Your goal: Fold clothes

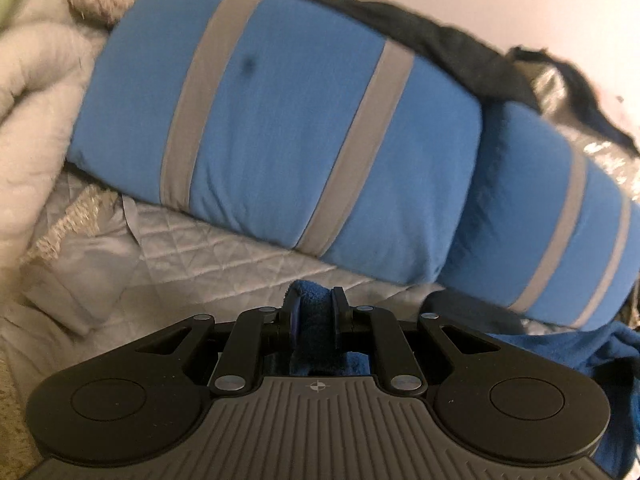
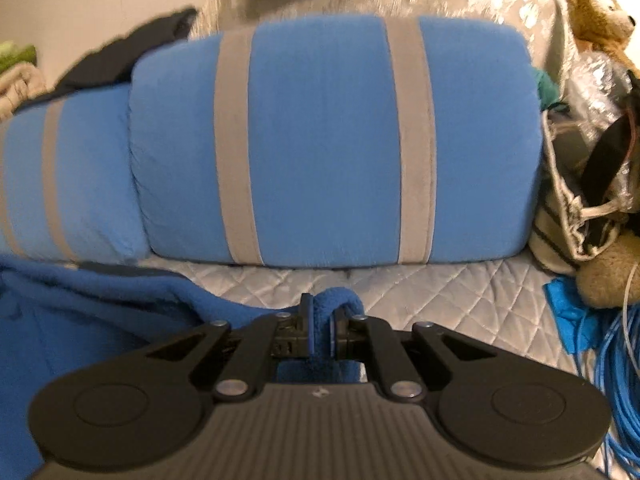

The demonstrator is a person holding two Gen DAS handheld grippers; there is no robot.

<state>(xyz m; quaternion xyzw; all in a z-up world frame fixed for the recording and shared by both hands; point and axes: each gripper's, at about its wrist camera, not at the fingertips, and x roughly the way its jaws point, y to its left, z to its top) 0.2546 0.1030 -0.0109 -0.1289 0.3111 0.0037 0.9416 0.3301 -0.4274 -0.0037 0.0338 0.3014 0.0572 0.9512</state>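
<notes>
I have both grippers clamped on the same blue fleece garment [image 2: 80, 320]. The left gripper [image 1: 314, 312] has its jaws nearly closed, with a thick roll of the fleece's edge pinched between the 2 pads and a tuft poking out just past the tips. The right gripper [image 2: 320, 330] is closed tighter still, its pads squeezing a thinner fold that curls up and over the right-hand finger.

From the right wrist view, the rest of the fleece spreads out to the left of the jaws in loose folds on the quilted grey cover [image 2: 440, 292]. From the left wrist view, it trails off to the right of the jaws, toward the lower right corner.

Beyond both grippers, 2 blue pillows with grey stripes [image 1: 280, 120] lie side by side, touching, across the cover. A dark garment [image 1: 440, 48] is bunched behind them. At the far right of the right wrist view I see a teddy bear [image 2: 600, 12], a striped bag [image 2: 568, 216] and a coil of blue cable [image 2: 616, 360].
</notes>
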